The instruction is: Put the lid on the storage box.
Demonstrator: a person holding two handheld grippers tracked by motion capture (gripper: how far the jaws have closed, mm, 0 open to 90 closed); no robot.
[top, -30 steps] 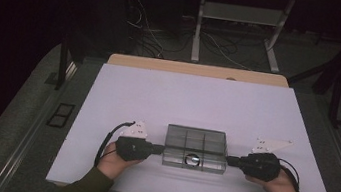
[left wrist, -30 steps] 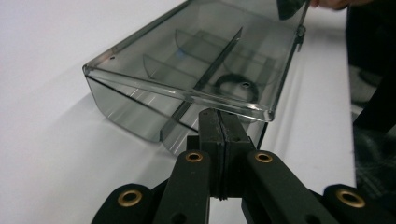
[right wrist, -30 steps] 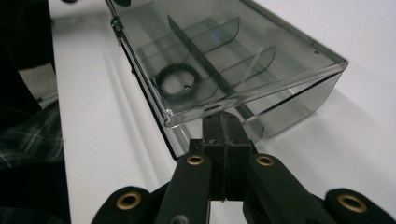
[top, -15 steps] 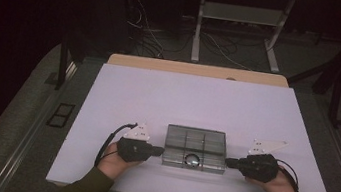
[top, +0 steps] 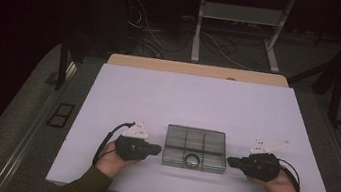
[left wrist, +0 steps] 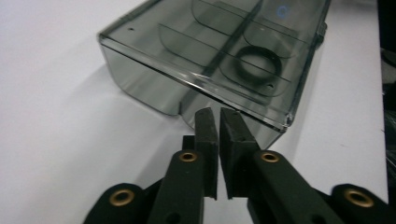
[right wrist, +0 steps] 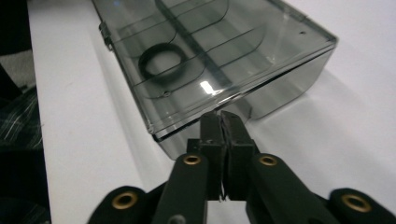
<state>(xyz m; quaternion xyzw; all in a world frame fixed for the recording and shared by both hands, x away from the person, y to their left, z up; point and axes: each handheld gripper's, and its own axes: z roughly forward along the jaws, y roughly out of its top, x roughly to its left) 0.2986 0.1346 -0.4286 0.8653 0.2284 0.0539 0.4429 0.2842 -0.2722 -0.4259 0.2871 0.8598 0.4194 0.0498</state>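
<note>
- Left gripper (top: 157, 150) is sitting in my left hand (top: 114, 161), pointing right at the left end of the clear smoky box (top: 196, 148); in the left gripper view (left wrist: 218, 112) its jaws have just been opening a crack, and nothing is lying in the narrow slit between them.
- Its tips are stopping just short of the lid edge of the box (left wrist: 210, 56), at the notch in that end wall; I cannot tell whether they are touching it.
- Right gripper (top: 231, 161) is resting in my right hand (top: 281, 185), pointing left at the right end of the box, with a small gap showing from above.
- In the right gripper view (right wrist: 221, 115) its jaws are pressing nearly together, holding nothing, right at the notch under the lid of the box (right wrist: 219, 51).
- I am seeing the box lying closed near the front edge of the white table (top: 198, 100), midway between my grippers.
- A black ring (top: 193, 160) is lying inside it, in the near middle compartment; it is showing through the lid from the left gripper (left wrist: 255, 62) and from the right gripper (right wrist: 161, 60).
</note>
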